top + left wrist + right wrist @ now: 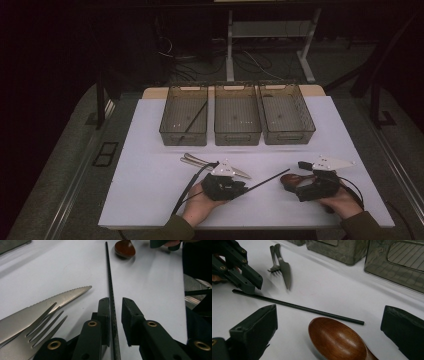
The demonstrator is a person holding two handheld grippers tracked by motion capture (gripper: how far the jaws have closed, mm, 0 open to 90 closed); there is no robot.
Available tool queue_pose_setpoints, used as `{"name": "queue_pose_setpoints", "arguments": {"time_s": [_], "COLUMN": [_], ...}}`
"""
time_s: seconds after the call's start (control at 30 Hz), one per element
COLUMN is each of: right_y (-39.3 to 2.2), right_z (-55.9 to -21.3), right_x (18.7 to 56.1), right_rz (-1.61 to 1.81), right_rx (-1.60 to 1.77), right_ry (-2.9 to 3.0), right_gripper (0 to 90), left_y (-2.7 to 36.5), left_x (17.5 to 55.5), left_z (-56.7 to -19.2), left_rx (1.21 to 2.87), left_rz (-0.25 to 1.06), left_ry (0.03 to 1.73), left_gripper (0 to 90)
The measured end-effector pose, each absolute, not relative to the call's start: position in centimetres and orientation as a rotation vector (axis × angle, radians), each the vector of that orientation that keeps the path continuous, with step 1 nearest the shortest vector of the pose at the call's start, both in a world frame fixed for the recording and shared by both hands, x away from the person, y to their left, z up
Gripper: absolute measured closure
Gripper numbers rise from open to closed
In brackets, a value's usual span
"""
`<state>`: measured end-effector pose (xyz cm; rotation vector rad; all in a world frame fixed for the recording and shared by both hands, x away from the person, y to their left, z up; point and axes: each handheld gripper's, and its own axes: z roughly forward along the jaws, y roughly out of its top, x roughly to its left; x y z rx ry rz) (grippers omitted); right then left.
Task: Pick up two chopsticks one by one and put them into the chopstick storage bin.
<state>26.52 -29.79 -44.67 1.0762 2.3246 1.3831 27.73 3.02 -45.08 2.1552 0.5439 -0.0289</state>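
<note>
A black chopstick lies aslant on the white table, between my two grippers. My left gripper straddles its near end. In the left gripper view the chopstick runs between the jaws of the left gripper, against the left jaw, with a gap to the right one. A brown wooden spoon lies by my right gripper. In the right gripper view the spoon's bowl sits between the wide-open jaws of the right gripper, untouched.
A steel knife and a fork lie together just left of the left gripper. Three dark see-through bins stand in a row at the back; the left bin holds another black chopstick.
</note>
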Motion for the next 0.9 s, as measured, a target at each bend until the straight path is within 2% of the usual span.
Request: {"name": "queue_pose_setpoints", "arguments": {"time_s": [0.33, 0.53, 0.9], "right_y": [-29.82, -29.80, -29.85], "right_z": [-44.65, -44.66, -44.64], "right_x": [26.52, 26.52, 26.53], "right_rz": [1.384, 1.383, 1.385], "right_rx": [1.074, 1.075, 1.073], "right_ry": [2.324, 2.324, 2.321], "right_gripper": [0.3, 0.3, 0.3], "left_y": [2.39, 2.19, 2.03], "left_x": [27.65, 27.38, 27.22], "left_z": [-45.77, -45.74, -45.55], "left_rx": [2.194, 2.216, 2.226], "left_rz": [-0.014, 0.043, 0.072], "left_ry": [0.543, 0.515, 0.521], "left_gripper": [79.8, 83.4, 84.8]}}
